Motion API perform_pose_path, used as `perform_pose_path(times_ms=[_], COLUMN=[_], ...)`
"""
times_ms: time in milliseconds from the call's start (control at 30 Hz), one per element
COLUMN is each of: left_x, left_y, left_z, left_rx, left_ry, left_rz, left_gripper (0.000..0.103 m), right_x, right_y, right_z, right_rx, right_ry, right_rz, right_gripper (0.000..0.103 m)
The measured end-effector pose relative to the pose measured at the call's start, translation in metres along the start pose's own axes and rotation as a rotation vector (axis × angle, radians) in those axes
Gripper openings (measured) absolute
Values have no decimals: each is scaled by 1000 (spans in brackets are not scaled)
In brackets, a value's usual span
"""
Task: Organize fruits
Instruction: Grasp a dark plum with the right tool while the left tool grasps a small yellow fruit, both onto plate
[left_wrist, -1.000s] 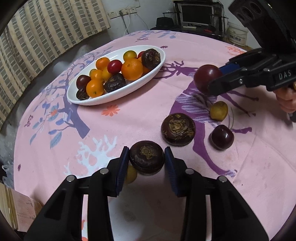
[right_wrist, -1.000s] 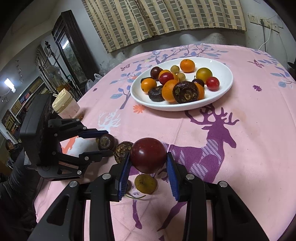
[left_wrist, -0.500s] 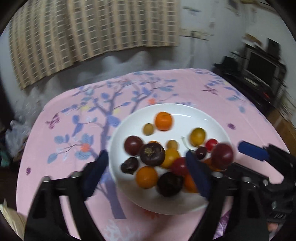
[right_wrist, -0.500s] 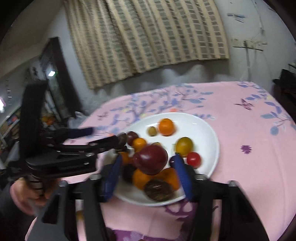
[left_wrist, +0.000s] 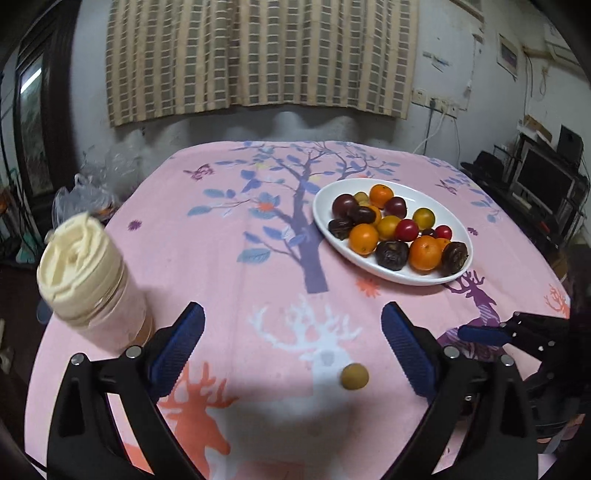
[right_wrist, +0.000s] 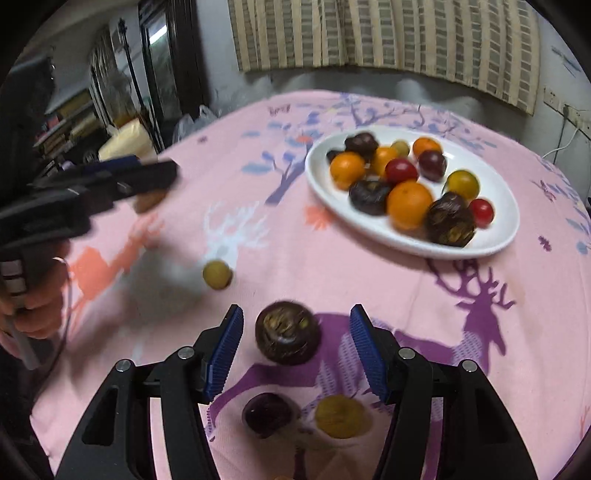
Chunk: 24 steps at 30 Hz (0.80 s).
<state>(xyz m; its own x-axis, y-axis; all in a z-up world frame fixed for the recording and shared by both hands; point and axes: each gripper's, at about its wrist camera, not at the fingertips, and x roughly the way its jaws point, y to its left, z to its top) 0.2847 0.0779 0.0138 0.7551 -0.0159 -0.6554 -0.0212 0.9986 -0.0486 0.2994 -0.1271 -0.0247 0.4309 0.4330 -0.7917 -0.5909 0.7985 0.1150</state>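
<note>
1. Fruits: heaped on plate (left_wrist: 369, 264), right of centre; yellow one (left_wrist: 354, 376) loose on cloth (left_wrist: 229, 258)
2. Left gripper (left_wrist: 293, 354): jaws opening wide, empty
3. Right gripper (right_wrist: 295, 350): half open, dark fruit (right_wrist: 287, 332) between pads, untouched

A cream-lidded jar (left_wrist: 88, 280) stands on the pink tablecloth (left_wrist: 236, 258); a checked curtain (left_wrist: 258, 55) hangs behind.

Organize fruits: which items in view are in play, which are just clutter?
In play:
- white plate of fruit
- small yellow fruit
- dark round fruit
- dark red fruit
- yellow fruit

Clutter:
- cream-lidded jar
- plastic bags
</note>
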Motion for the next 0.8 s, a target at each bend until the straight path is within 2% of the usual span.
perform_pose_path(times_ms=[167, 200, 233, 367, 400, 467, 500, 567, 800], left_x=[4, 5, 8, 15, 17, 21, 23, 29, 43], left_y=[9, 9, 7, -7, -14, -29, -36, -46, -54], left_z=[-5, -6, -8, -16, -20, -27, -30, -37, -48], left_rx=[-3, 3, 13, 93, 131, 205, 237, 279, 301], left_ry=[8, 14, 29, 89, 101, 126, 139, 163, 204], left_rz=[23, 23, 10, -69, -89, -120, -129, -132, -134], left_gripper=[94, 94, 94, 93, 90, 74, 70, 57, 47], right_x=[15, 18, 21, 11, 6, -6, -13, -17, -16], right_y=[13, 15, 17, 7, 2, -8, -13, -20, -29], right_z=[-5, -7, -9, -5, -4, 0, 1, 3, 3], right_rx=[-51, -63, -68, -4, 18, 60, 73, 83, 113], right_ry=[54, 62, 71, 29, 6, -45, -69, -79, -67], right_rz=[-26, -39, -71, -45, -36, -37, -47, -54, -39], right_gripper=[60, 52, 42, 42, 42, 42, 42, 42, 42])
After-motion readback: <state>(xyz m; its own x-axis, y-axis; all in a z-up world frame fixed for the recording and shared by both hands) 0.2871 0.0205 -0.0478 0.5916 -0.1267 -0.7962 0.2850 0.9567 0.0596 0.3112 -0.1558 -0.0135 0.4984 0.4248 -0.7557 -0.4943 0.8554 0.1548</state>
